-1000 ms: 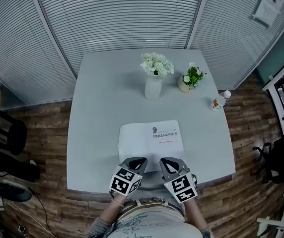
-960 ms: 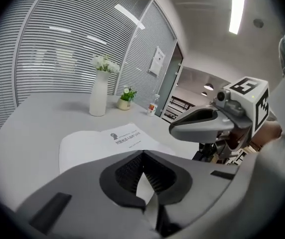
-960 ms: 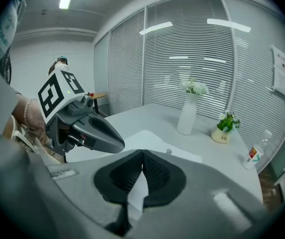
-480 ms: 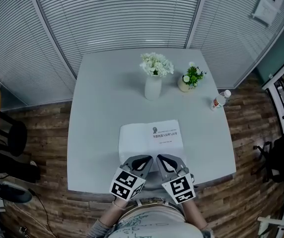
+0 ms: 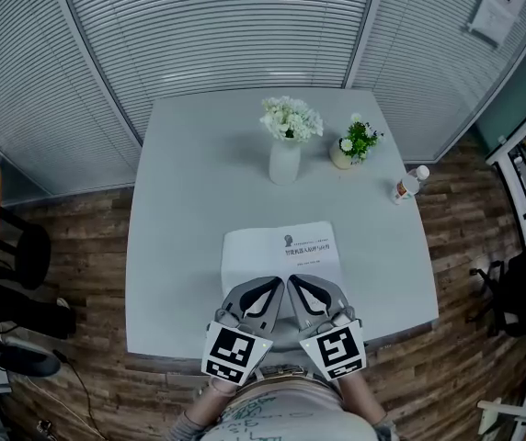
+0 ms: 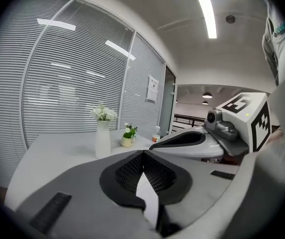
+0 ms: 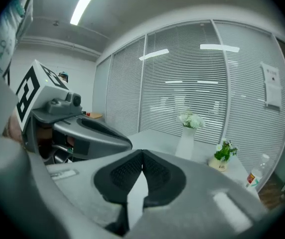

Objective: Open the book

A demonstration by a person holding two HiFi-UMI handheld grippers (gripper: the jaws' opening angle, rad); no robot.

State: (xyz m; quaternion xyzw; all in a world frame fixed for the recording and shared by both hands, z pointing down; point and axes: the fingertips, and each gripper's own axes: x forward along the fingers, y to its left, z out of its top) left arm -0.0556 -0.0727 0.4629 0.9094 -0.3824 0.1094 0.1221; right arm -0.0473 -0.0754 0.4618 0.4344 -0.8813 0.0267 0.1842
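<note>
A white book [image 5: 281, 251] with small print on its cover lies flat on the pale table [image 5: 180, 246], near the front edge. Both grippers hover side by side over the book's near edge, pointing away from me. My left gripper [image 5: 274, 285] is shut with nothing between its pads, and its tips meet in the left gripper view [image 6: 143, 153]. My right gripper [image 5: 293, 281] is likewise shut and empty, as the right gripper view [image 7: 142, 152] shows. The near strip of the book is hidden under the grippers.
A white vase of white flowers [image 5: 285, 145] stands at the table's middle back. A small potted plant [image 5: 353, 145] is to its right. A small bottle [image 5: 408, 186] sits at the right edge. Slatted blinds [image 5: 217, 26] close off the far side.
Both grippers have risen and drawn closer together over the book's near edge. Their jaws stayed shut. The book has not moved.
</note>
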